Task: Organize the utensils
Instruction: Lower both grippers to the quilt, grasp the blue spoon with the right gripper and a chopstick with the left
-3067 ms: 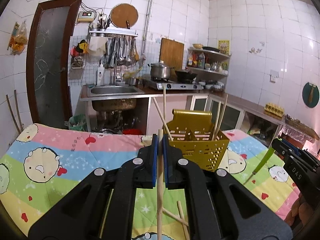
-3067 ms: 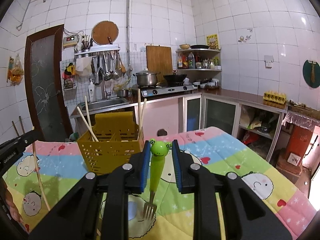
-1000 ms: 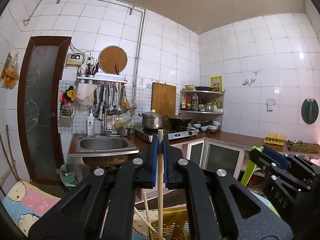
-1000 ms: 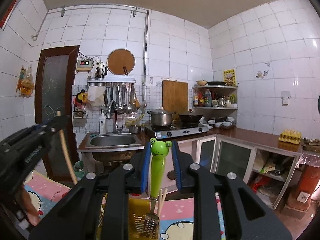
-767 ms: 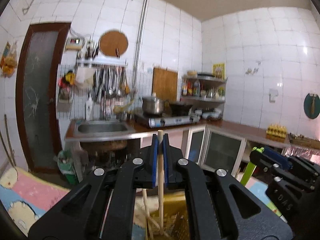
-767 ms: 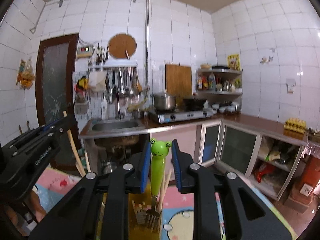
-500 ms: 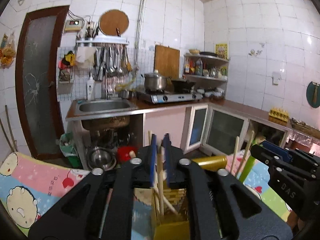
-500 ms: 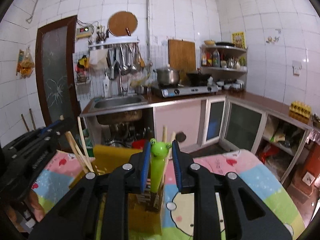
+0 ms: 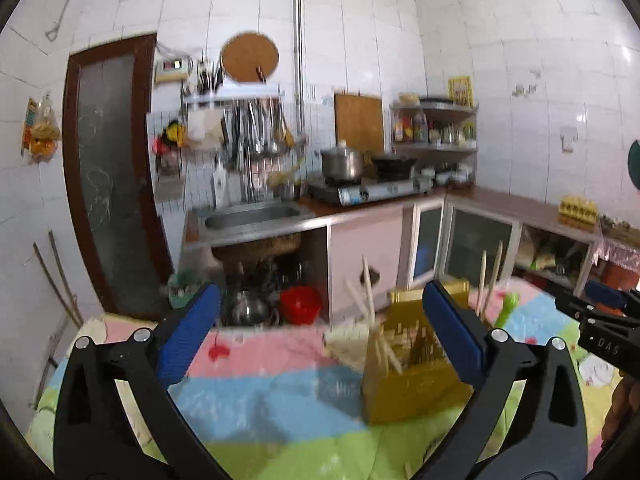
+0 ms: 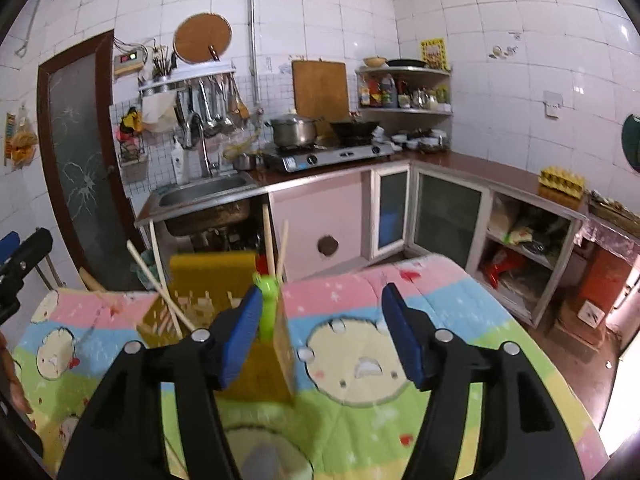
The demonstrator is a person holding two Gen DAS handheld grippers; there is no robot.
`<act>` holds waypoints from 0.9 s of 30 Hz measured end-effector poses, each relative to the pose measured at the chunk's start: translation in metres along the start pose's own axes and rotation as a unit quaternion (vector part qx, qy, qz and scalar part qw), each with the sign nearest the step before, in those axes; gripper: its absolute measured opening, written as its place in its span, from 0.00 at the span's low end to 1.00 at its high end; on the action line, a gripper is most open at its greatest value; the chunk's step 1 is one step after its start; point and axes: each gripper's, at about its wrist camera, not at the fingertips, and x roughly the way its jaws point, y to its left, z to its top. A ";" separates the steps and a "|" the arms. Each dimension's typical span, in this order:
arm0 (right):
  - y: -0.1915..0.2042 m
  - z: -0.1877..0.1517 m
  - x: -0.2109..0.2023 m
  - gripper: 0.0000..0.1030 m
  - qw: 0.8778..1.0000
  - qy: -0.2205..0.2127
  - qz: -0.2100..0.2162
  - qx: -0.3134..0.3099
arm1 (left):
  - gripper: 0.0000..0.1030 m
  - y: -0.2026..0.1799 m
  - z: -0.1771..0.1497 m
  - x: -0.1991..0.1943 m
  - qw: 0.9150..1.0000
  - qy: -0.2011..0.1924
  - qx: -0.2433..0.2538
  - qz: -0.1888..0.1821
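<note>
the yellow utensil basket [image 9: 416,376] stands on the cartoon-print cloth [image 9: 280,364] of the near counter, holding wooden chopsticks [image 9: 368,292] and a green frog-handled fork [image 10: 267,308] upright at its right end. the left tongs [image 9: 320,332] have just been opening and stand wide, nothing between them, the basket just beyond. the right tongs [image 10: 320,332] have just been opening too, apart, the fork's handle beside their left pad; contact unclear. "das" reads on the right tool's body, seen from the left wrist camera.
</note>
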 end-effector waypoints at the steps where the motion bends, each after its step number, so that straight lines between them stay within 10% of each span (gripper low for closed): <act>1: 0.000 -0.006 -0.002 0.63 1.000 0.007 -0.003 0.000 | 0.95 0.002 -0.008 0.000 1.000 0.016 -0.002 -0.005; 14: 0.031 -0.112 0.035 0.65 0.991 0.130 -0.009 -0.037 | 0.95 0.018 -0.123 0.043 0.985 0.169 -0.031 -0.007; 27: 0.054 -0.140 0.076 0.61 0.976 0.211 -0.004 -0.047 | 0.95 0.019 -0.150 0.068 0.973 0.226 -0.042 -0.016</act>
